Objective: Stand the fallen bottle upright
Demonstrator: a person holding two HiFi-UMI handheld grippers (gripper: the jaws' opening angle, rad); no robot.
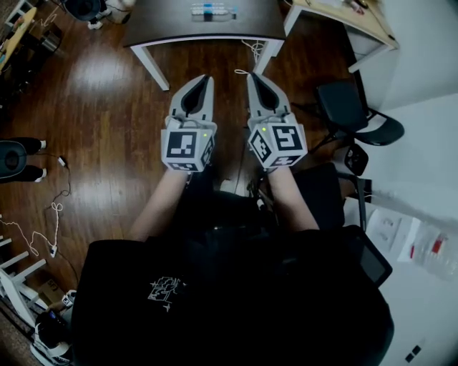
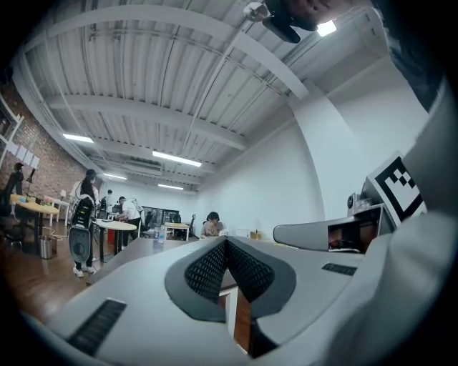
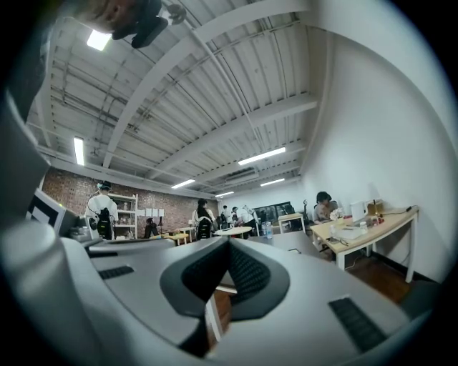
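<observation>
A clear plastic bottle (image 1: 212, 11) with a blue label lies on its side on the dark table (image 1: 164, 28) at the far edge of the head view. In the left gripper view the bottle (image 2: 159, 232) is a small shape far off on the table, and it is just as small in the right gripper view (image 3: 267, 229). My left gripper (image 1: 206, 78) and right gripper (image 1: 252, 76) are held side by side over the wooden floor, well short of the table, pointing level at it. Each has its jaws together with nothing between them (image 2: 226, 243) (image 3: 229, 243).
A light wooden desk (image 1: 358, 18) stands at the back right, with a black office chair (image 1: 354, 118) to my right. Cables (image 1: 43, 221) trail over the floor at left. Several people sit and stand at tables far off in both gripper views.
</observation>
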